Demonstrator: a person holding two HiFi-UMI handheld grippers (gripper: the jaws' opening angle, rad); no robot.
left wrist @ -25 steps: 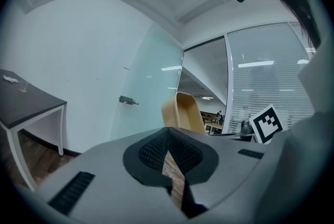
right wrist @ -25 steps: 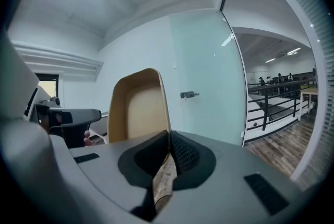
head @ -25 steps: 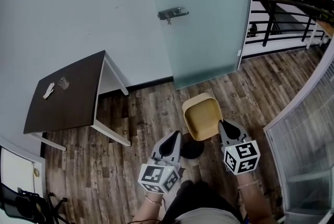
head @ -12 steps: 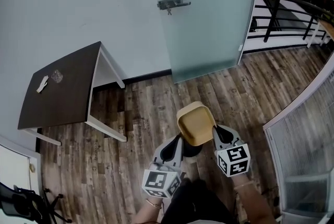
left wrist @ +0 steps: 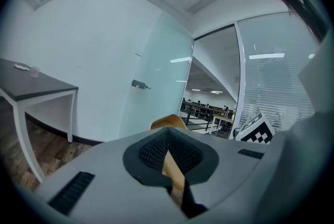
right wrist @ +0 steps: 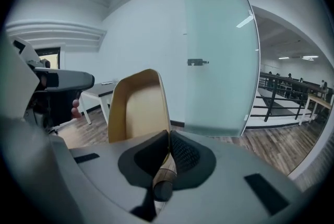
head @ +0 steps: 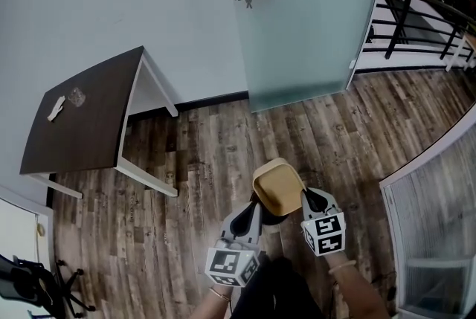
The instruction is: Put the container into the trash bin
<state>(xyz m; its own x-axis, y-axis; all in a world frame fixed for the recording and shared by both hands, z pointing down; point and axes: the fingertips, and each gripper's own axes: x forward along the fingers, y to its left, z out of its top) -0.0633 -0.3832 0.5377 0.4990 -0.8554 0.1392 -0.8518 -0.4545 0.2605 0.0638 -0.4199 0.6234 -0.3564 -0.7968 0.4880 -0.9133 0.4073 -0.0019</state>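
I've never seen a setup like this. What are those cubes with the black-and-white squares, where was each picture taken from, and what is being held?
There is no robot. A person holds a pair of tongs in each hand, and the patterned cubes are part of them. The head view comes from a camera on the person's head, looking steeply down at the wooden floor. The other two come from cameras riding on the left tongs and the right tongs, looking along their jaws. Both are shut on edges of one tan container, held between them. At the left stands a dark table with two small things on it, too small to identify. Behind is a frosted glass door.
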